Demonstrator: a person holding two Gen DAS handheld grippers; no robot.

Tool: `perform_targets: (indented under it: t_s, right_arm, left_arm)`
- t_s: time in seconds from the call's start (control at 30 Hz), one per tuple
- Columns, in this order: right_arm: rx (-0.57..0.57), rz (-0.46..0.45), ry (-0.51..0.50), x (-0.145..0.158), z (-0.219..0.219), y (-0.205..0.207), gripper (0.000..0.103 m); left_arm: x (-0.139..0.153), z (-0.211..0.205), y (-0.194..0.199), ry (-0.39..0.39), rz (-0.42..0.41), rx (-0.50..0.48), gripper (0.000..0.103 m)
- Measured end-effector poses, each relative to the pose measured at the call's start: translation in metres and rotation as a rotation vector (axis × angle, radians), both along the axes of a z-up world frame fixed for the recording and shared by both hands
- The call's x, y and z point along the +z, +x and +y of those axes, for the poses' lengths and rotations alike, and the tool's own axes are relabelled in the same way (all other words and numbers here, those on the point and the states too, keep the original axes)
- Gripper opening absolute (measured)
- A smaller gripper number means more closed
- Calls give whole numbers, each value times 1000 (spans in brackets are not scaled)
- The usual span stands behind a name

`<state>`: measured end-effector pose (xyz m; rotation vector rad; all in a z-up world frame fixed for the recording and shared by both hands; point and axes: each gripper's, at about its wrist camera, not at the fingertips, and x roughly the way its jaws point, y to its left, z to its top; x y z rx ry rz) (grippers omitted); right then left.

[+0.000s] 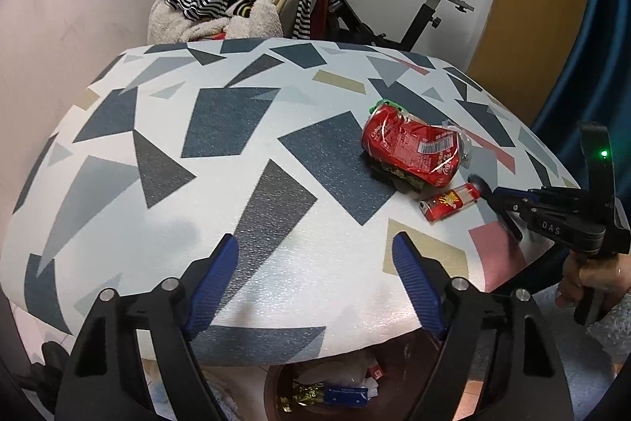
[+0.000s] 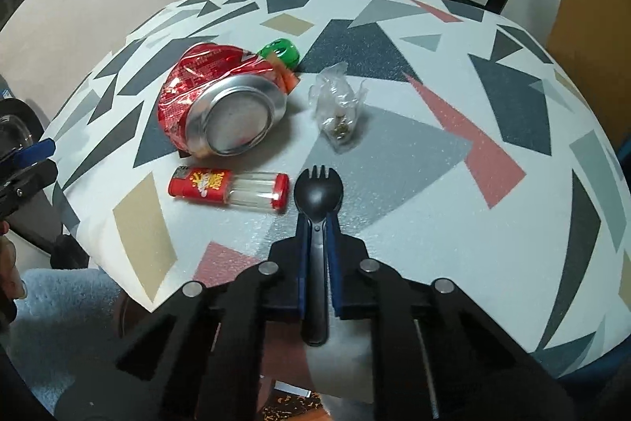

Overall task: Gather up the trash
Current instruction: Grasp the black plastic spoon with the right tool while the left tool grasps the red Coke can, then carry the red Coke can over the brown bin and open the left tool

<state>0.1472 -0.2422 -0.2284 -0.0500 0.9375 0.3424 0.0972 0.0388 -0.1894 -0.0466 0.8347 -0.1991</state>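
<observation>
My right gripper (image 2: 315, 227) is shut on a black plastic spork (image 2: 317, 192), held just above the table near its front edge; it also shows in the left wrist view (image 1: 493, 202). A crushed red can (image 2: 221, 105) lies beyond it, with a red lighter (image 2: 228, 189) in front of the can and a crumpled clear wrapper (image 2: 337, 105) to the right. A green cap (image 2: 279, 52) sits behind the can. In the left wrist view the can (image 1: 414, 146) and lighter (image 1: 449, 202) lie right of my left gripper (image 1: 315, 255), which is open and empty over the table's near edge.
The table (image 1: 236, 152) has a patterned cover. A brown bin (image 1: 284, 377) with trash stands below its front edge. A chair piled with clothes (image 1: 236, 6) and an exercise bike (image 1: 426, 10) stand behind the table. A blue rug (image 2: 59, 302) lies on the floor.
</observation>
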Motion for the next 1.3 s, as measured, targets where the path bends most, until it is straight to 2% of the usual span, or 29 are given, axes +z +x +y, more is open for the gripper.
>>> perform_targets:
  t_s: [0.13, 0.47, 0.57, 0.63, 0.83, 0.9, 1.07, 1.2, 1.23, 1.27, 1.3]
  right_arm:
    - [-8, -24, 25, 5, -4, -3, 13]
    - [26, -78, 31, 20, -3, -8, 13]
    - [38, -85, 32, 23, -3, -9, 13]
    - [43, -90, 30, 24, -2, -9, 13]
    - [46, -99, 40, 27, -5, -8, 13]
    - [46, -102, 40, 28, -6, -8, 13]
    - [41, -99, 43, 27, -10, -5, 13]
    - [37, -92, 44, 25, -14, -3, 13]
    - [37, -91, 44, 24, -15, -4, 13]
    - [35, -88, 45, 24, -15, -3, 13]
    - [34, -88, 45, 24, -16, -3, 13]
  left_arm:
    - [-1, -3, 5, -29, 24, -18, 70]
    - [-5, -18, 41, -191, 114, -20, 53]
    - [-8, -23, 56, -274, 152, -13, 46]
    - [-11, -24, 69, -359, 182, -1, 43]
    - [-23, -26, 106, -502, 248, 60, 42]
    - [-27, -28, 115, -516, 264, 63, 42]
    - [-35, -38, 129, -464, 285, 62, 42]
    - [-41, -39, 134, -459, 290, 71, 42]
    - [-42, -39, 135, -458, 288, 72, 41]
    - [-42, -39, 135, -456, 282, 72, 28]
    - [-41, -38, 135, -457, 271, 67, 27]
